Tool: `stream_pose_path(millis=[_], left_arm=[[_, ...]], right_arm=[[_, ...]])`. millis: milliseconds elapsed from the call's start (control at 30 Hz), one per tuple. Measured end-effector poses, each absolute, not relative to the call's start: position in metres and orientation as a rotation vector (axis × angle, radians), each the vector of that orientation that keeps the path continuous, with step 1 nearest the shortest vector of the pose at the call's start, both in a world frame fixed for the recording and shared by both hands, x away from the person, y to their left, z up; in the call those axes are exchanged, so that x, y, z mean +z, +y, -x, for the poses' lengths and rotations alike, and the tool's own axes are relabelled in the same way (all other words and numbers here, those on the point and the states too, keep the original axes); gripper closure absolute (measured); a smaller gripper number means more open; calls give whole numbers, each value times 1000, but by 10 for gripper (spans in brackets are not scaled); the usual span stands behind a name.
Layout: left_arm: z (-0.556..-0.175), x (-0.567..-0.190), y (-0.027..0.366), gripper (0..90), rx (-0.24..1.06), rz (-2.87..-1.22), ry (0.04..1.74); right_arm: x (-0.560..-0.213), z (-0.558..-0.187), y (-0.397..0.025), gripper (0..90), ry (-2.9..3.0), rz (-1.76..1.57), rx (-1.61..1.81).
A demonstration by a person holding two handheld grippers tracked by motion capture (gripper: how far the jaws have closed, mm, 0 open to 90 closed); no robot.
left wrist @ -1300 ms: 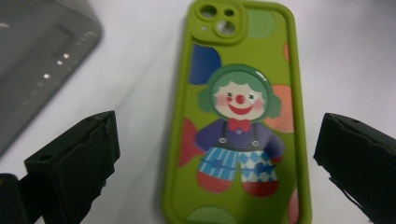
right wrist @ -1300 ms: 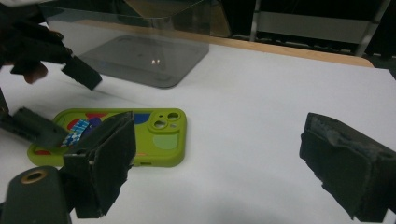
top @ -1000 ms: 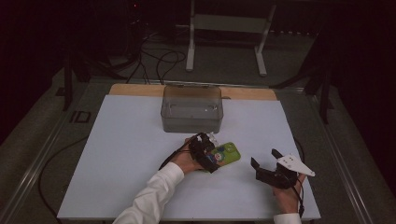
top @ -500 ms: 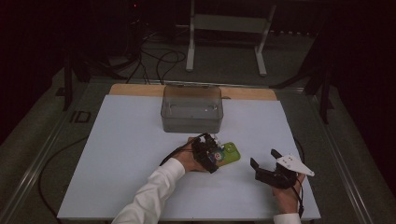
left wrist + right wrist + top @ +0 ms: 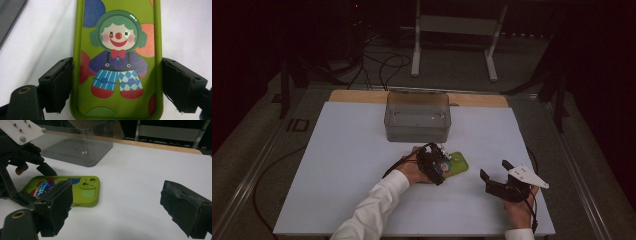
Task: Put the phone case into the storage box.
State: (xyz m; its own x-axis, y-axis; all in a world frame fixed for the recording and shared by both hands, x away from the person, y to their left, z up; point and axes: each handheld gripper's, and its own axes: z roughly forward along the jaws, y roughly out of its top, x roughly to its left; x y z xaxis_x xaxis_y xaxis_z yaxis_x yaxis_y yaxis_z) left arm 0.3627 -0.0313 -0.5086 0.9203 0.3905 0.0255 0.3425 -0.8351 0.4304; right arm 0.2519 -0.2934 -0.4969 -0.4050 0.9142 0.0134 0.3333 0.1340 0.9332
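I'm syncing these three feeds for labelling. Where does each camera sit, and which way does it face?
High view: above the person's side, looking forward and down on the white table; forearms and both grippers show.
Left gripper view: on the left gripper, looking down at the green phone case between its jaws.
Right gripper view: on the right gripper, facing the clear box; its jaws are wide apart.
All three share the phone case.

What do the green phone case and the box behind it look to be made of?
The phone case looks like matte soft plastic or silicone: rounded edges, dull sheen, a printed clown on it; which of the two I cannot tell. The box looks like clear smoky rigid plastic: the table shows through its walls, with small glints on its floor.
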Motion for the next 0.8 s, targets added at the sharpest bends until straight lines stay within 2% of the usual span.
stream_pose_path(millis=[300, 800], left_arm=[[-361, -497, -19, 160, 191, -2591, 572], [-351, -467, 18, 159, 277, -2395, 670]], right_arm=[[-497, -252, -293, 111, 1833, -1213, 1273], [-498, -253, -291, 111, 1841, -1211, 1272]])
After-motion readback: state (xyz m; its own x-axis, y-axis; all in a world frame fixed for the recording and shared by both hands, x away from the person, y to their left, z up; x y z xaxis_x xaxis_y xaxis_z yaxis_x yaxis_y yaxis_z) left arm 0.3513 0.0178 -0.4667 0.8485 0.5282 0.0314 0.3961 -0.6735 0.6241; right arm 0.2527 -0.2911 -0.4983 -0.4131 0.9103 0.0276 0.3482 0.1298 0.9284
